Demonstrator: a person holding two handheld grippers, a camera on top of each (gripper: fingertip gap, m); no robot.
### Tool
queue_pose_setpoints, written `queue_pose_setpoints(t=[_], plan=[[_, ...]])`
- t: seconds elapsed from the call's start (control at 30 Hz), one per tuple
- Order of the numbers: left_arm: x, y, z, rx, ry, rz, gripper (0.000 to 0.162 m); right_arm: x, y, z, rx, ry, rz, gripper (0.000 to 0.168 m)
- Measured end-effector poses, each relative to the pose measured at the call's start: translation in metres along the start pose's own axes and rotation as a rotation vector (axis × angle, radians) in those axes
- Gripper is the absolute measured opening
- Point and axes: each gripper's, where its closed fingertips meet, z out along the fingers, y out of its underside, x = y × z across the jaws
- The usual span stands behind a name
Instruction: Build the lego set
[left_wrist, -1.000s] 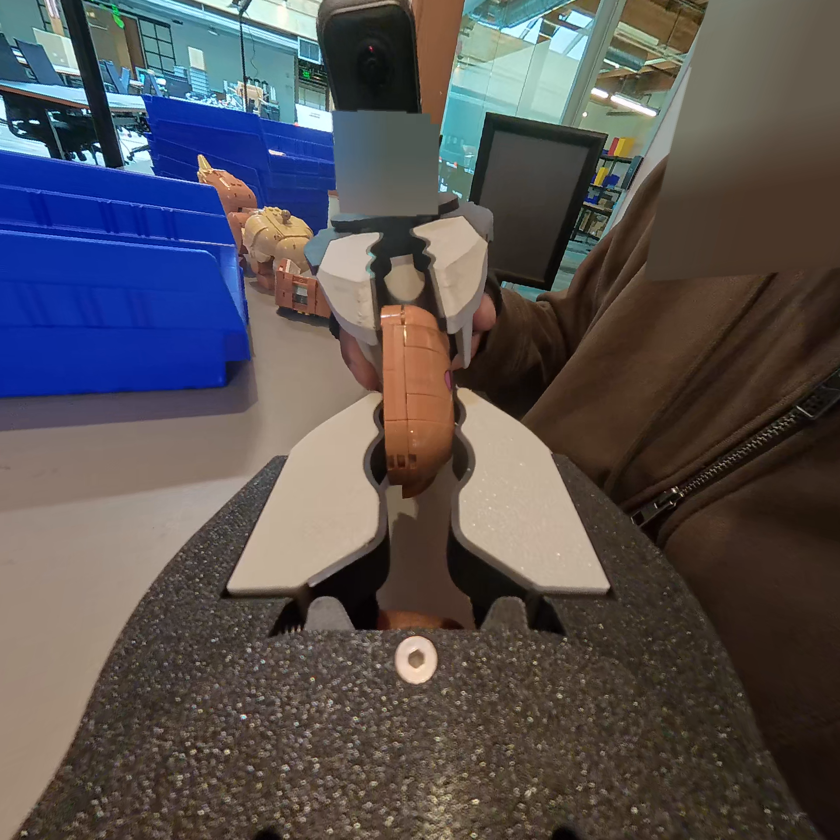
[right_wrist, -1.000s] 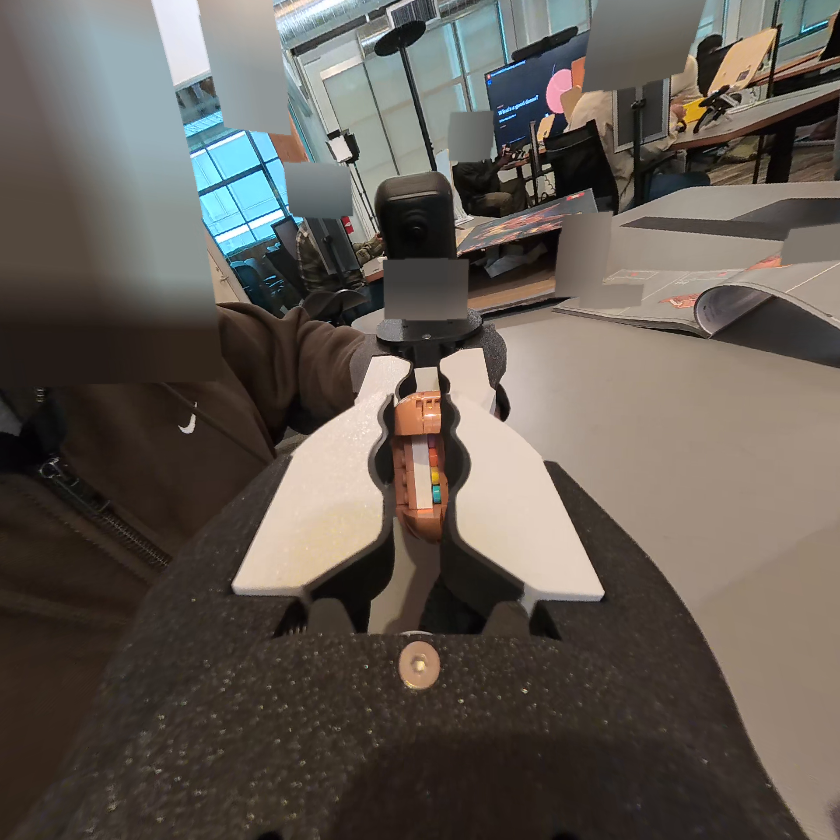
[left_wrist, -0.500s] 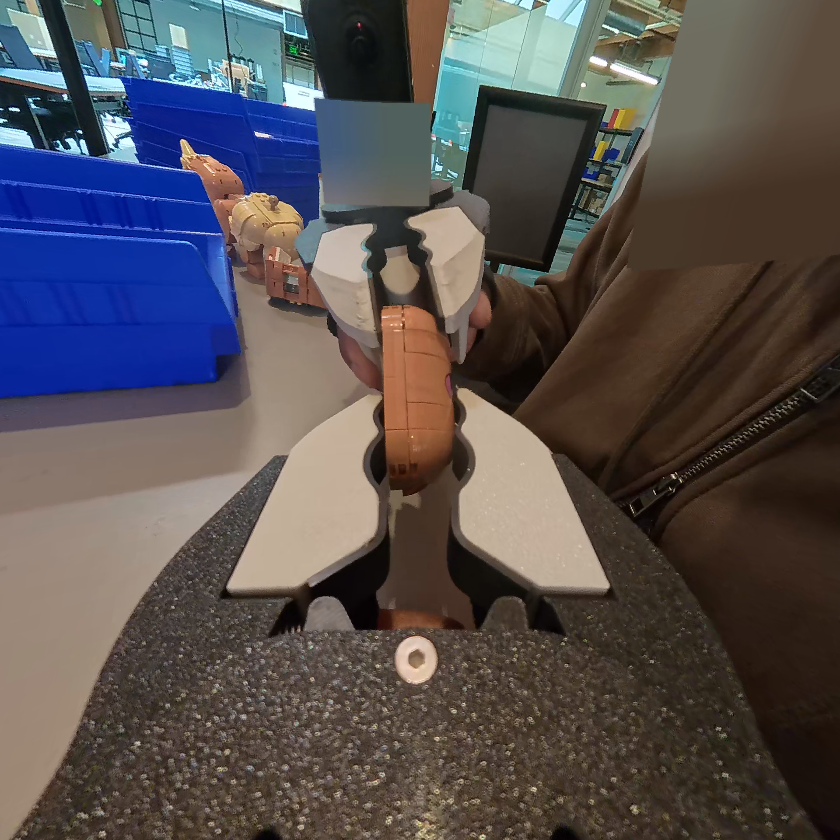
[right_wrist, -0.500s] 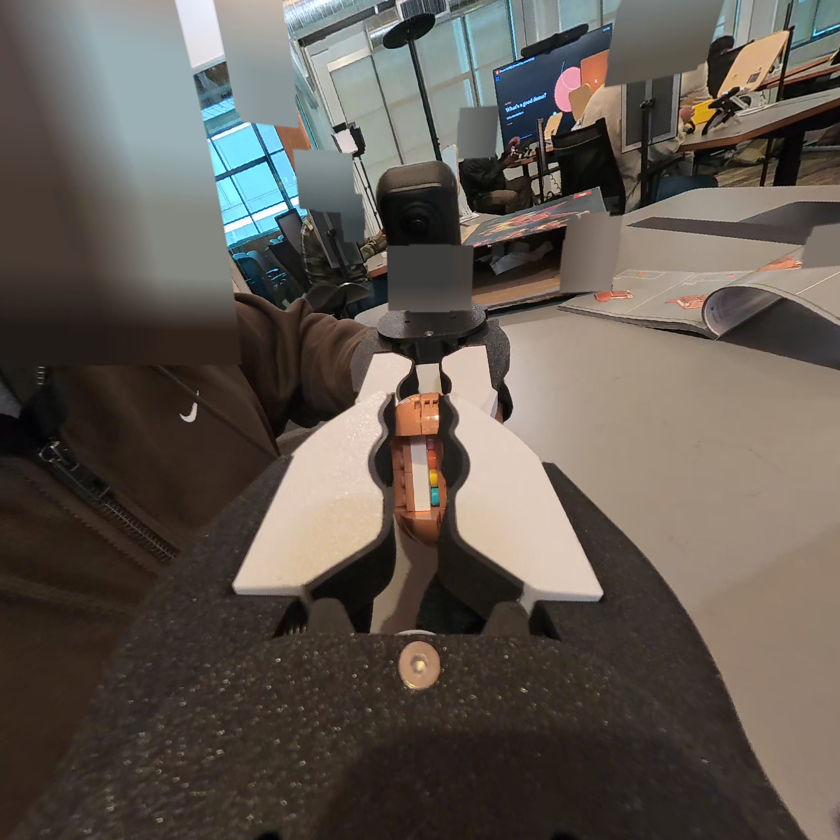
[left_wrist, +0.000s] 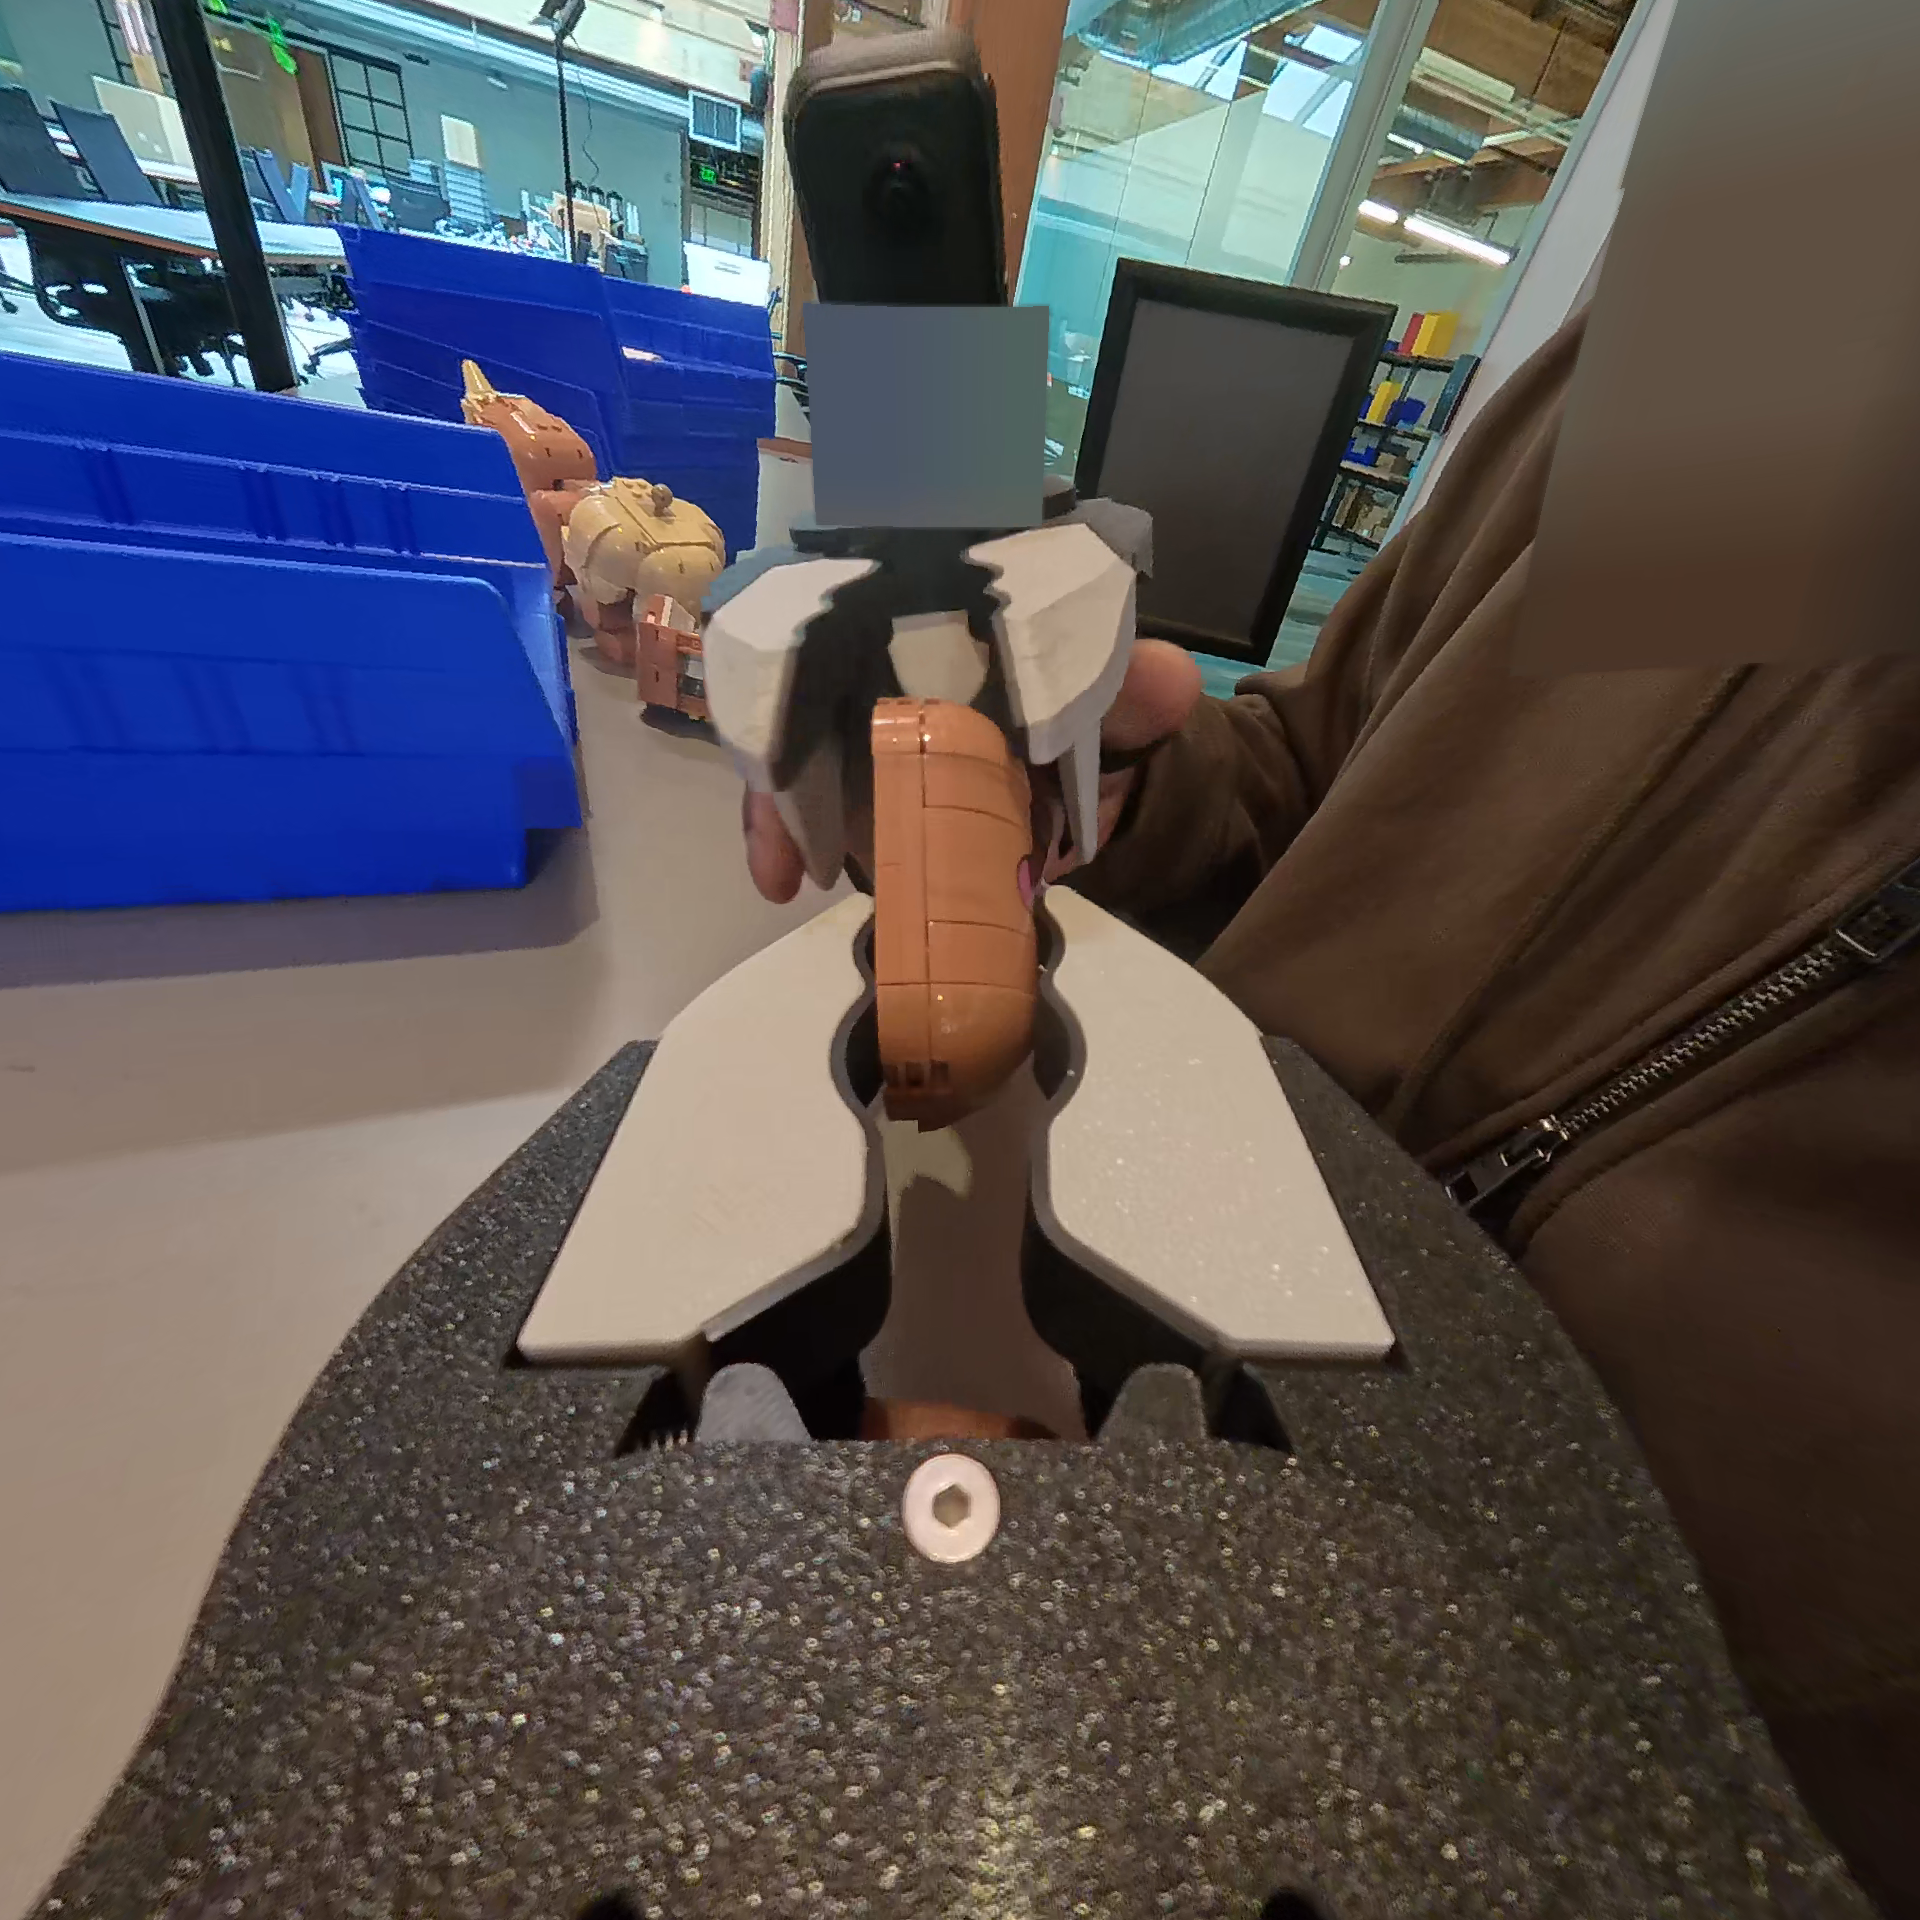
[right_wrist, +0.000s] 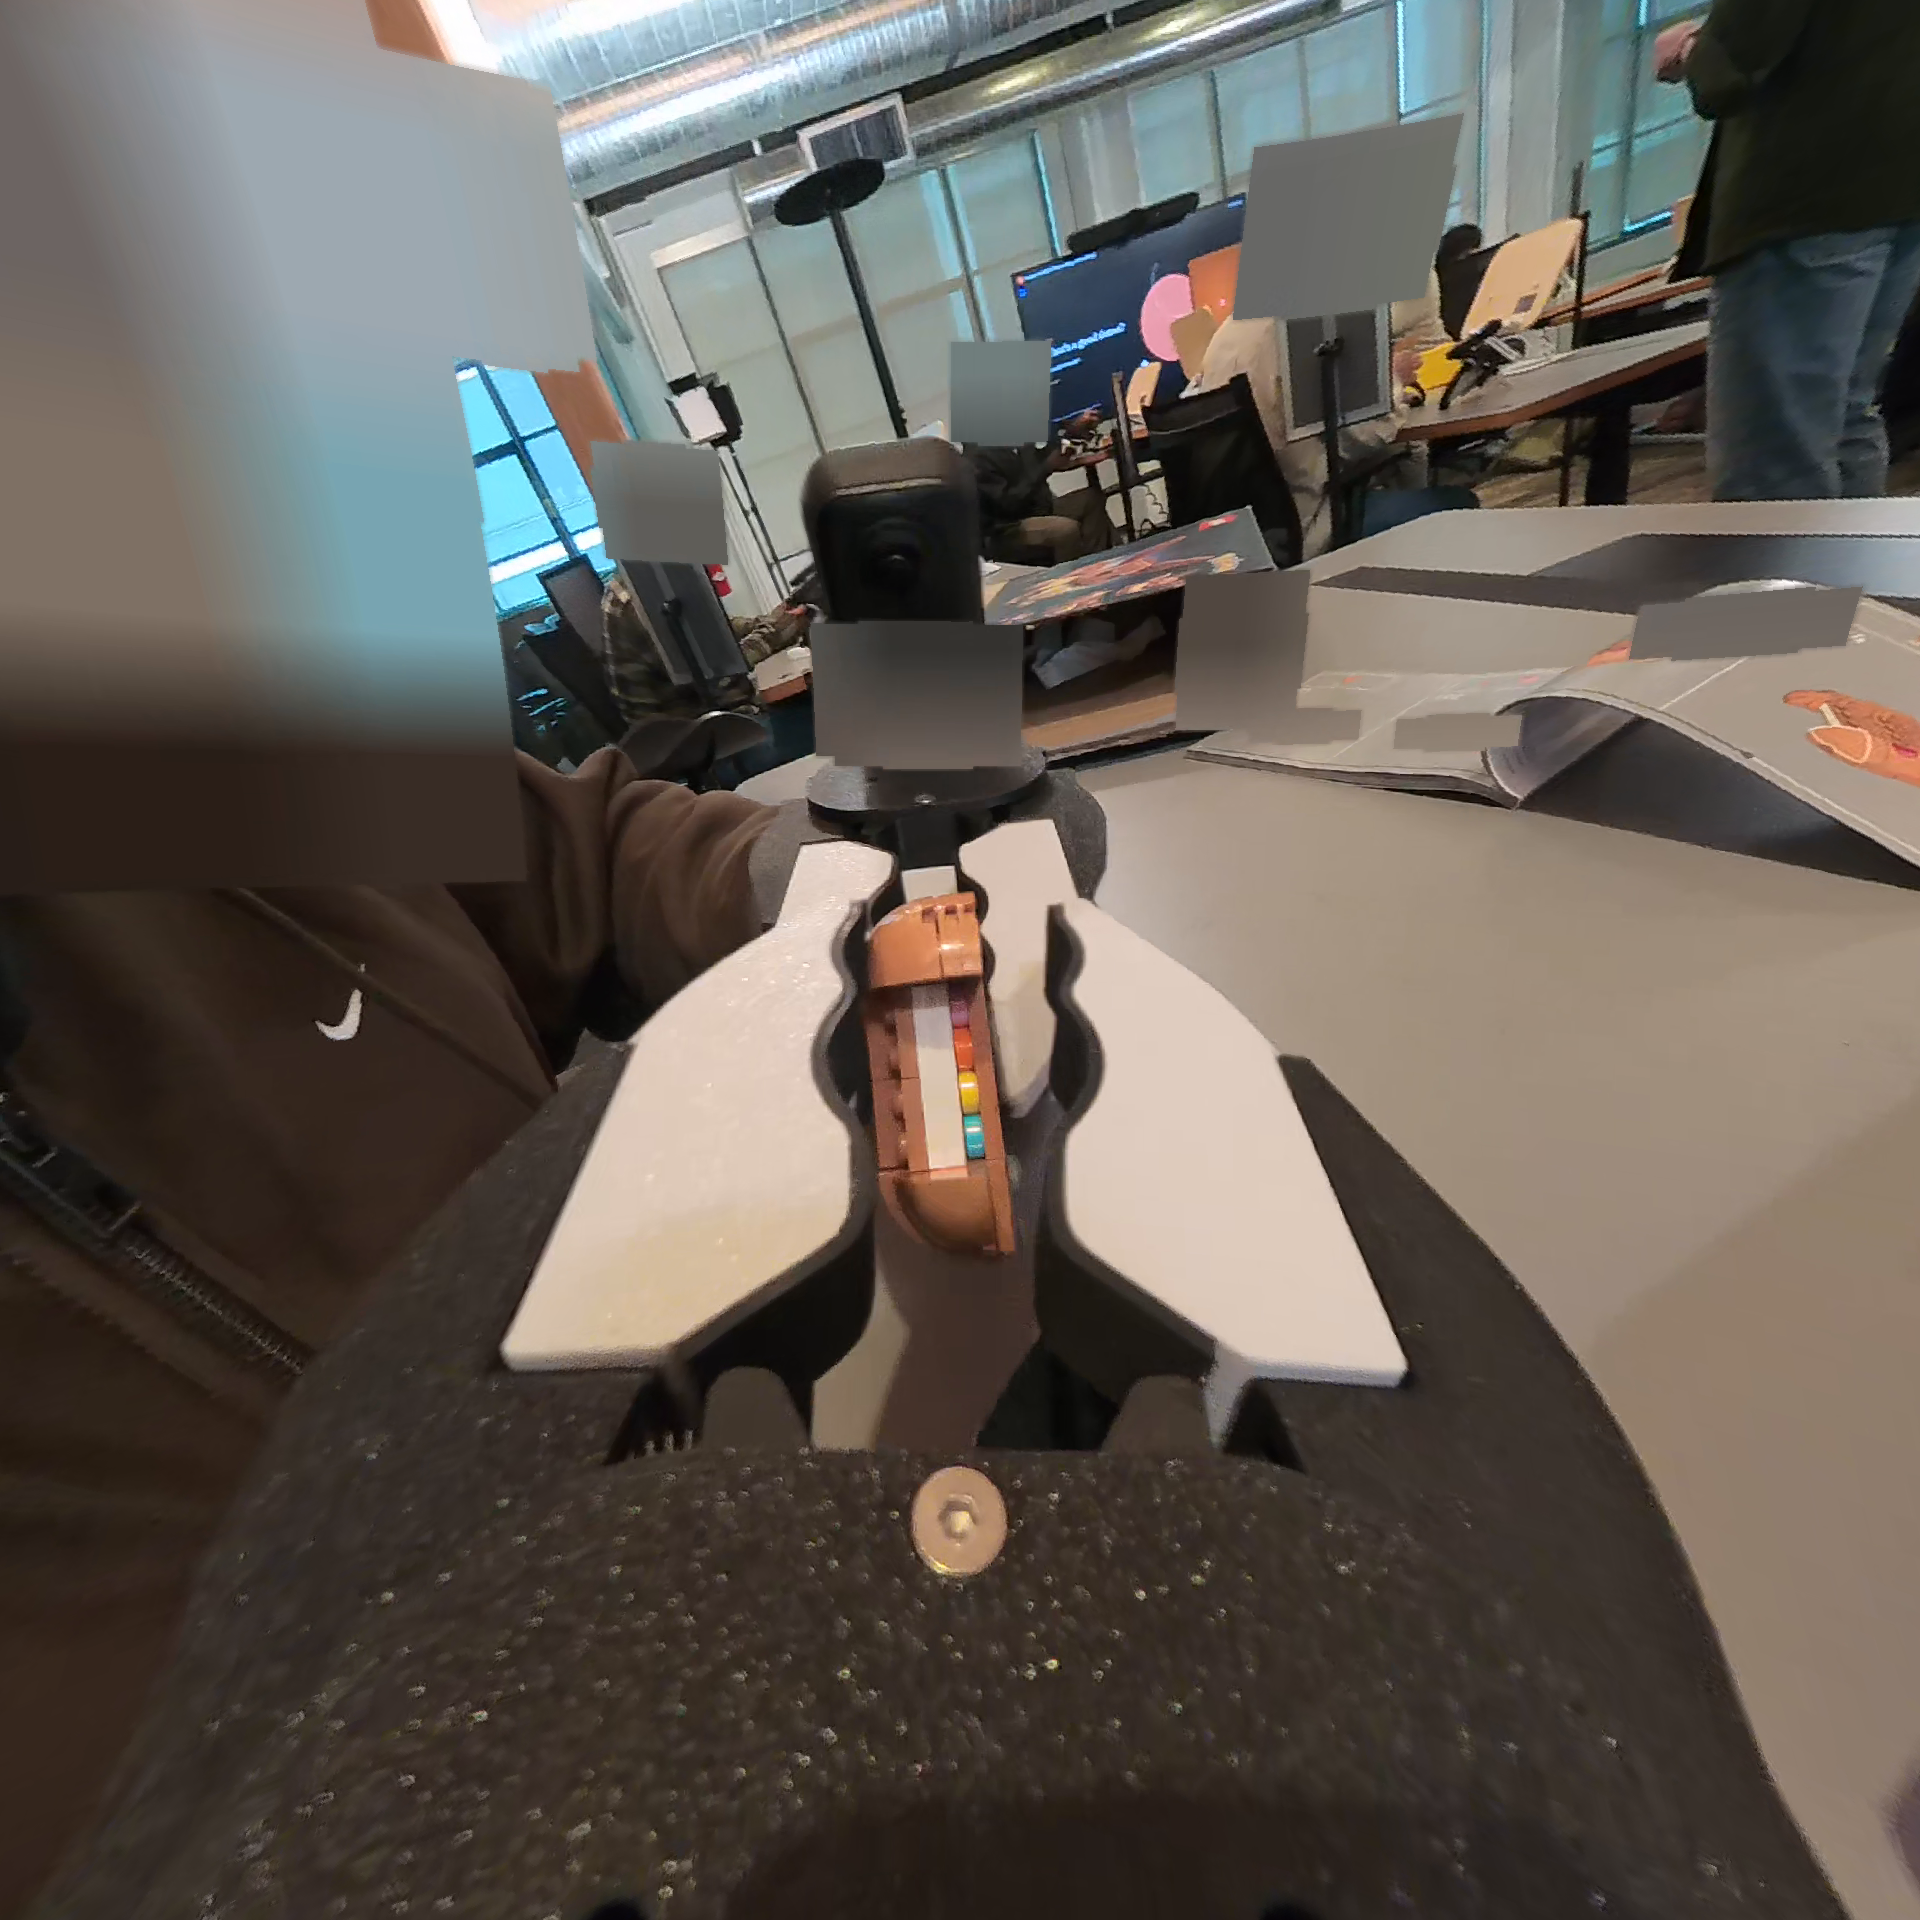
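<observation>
Brown and rounded, the lego piece (left_wrist: 951, 935) sits between the two grippers, which face each other tip to tip above the grey table (left_wrist: 208, 1143). The left gripper (left_wrist: 954, 997) pinches the near end of this piece between its white fingers (left_wrist: 748, 1122), and the curved smooth shell of the piece shows in its view. The right gripper (right_wrist: 940, 1039) is closed on the other end of the same piece (right_wrist: 940, 1081); its view shows the inner side, with a white strip and a row of small coloured studs beside it. The right gripper (left_wrist: 920, 665) also shows beyond the piece in the left wrist view, with a hand (left_wrist: 1143, 696) around it and a black camera on top.

A person in a brown zip hoodie (left_wrist: 1558, 935) is just beside the piece, on the right of it in the left wrist view. To the left of the piece, farther on the table, stand built lego models (left_wrist: 634, 561) in tan and brown, and next to them are blue plastic bins (left_wrist: 260, 675). Behind the piece stands a black framed screen (left_wrist: 1226, 468). In the right wrist view, an open instruction booklet (right_wrist: 1610, 717) lies on the table to the right of the piece, well apart from it.
</observation>
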Motion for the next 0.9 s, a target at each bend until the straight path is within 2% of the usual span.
queue_pose_setpoints(t=[0.27,0.43,0.9], plan=[[-0.002,-0.002,-0.001,0.011,-0.015,-0.007,0.025,-0.004,0.006,0.003,-0.031,0.006,-0.031,0.033],[-0.001,-0.001,0.0,0.002,-0.014,0.002,0.025,-0.006,0.006,0.004,-0.032,0.007,-0.061,0.025],[-0.001,0.006,0.002,-0.044,-0.023,0.035,0.025,-0.007,0.013,0.004,-0.04,-0.019,-0.022,0.023]])
